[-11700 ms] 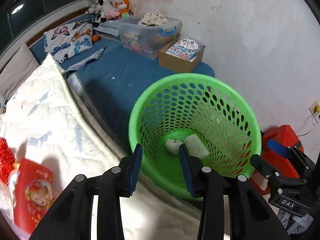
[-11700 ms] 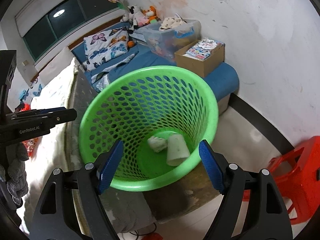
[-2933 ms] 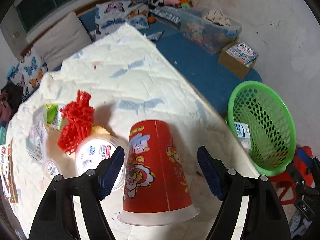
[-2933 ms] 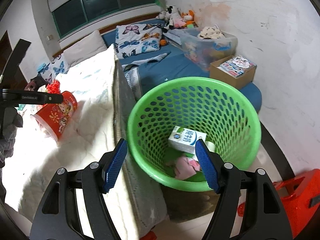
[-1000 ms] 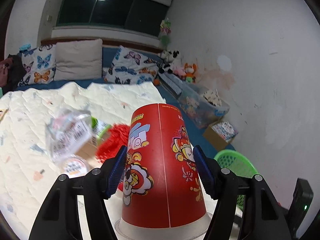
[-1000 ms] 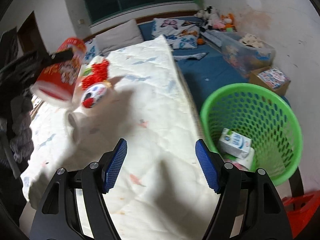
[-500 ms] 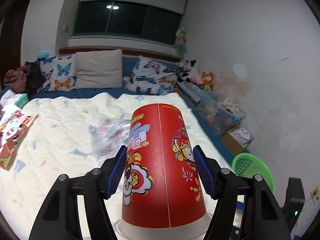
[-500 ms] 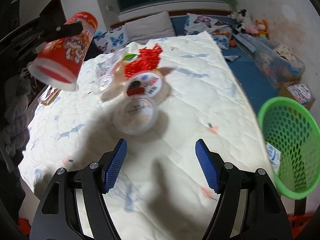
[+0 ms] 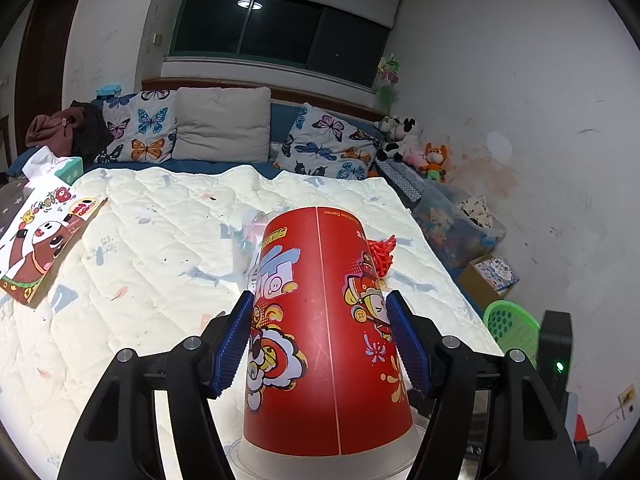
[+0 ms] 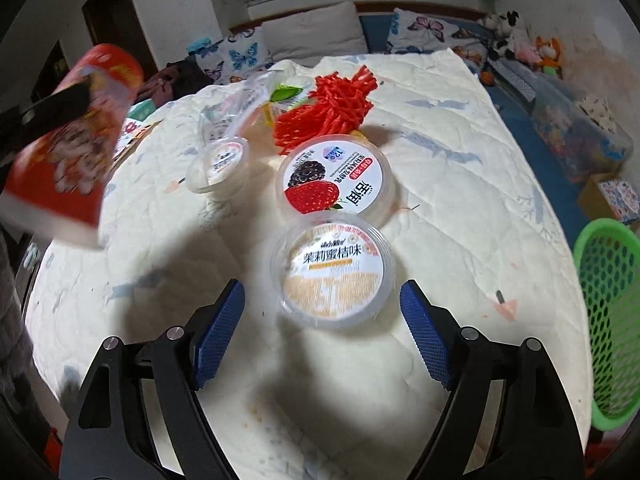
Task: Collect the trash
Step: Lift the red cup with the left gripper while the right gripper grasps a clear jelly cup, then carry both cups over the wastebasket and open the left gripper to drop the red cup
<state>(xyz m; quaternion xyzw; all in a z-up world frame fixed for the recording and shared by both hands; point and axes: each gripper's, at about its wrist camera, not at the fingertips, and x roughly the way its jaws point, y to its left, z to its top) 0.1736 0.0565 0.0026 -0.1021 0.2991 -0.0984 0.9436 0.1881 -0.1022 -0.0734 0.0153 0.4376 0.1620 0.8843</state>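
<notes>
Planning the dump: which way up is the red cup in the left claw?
Upside down: the red cup shows its wide rim nearest the camera, narrow base pointing away.

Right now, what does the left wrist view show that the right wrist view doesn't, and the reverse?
Left wrist only: the left tongs clamped on the red printed paper cup, close up, and the cartoon-printed flat box at the quilt's far edge.

Right wrist only: the right tongs, jaws opening with nothing between them, above the clear lidded tub with an orange label; behind it, the strawberry-label tub and a smaller clear tub.

Both: the white quilted bedspread, red plastic mesh bundle, green perforated plastic basket and butterfly pillows.
</notes>
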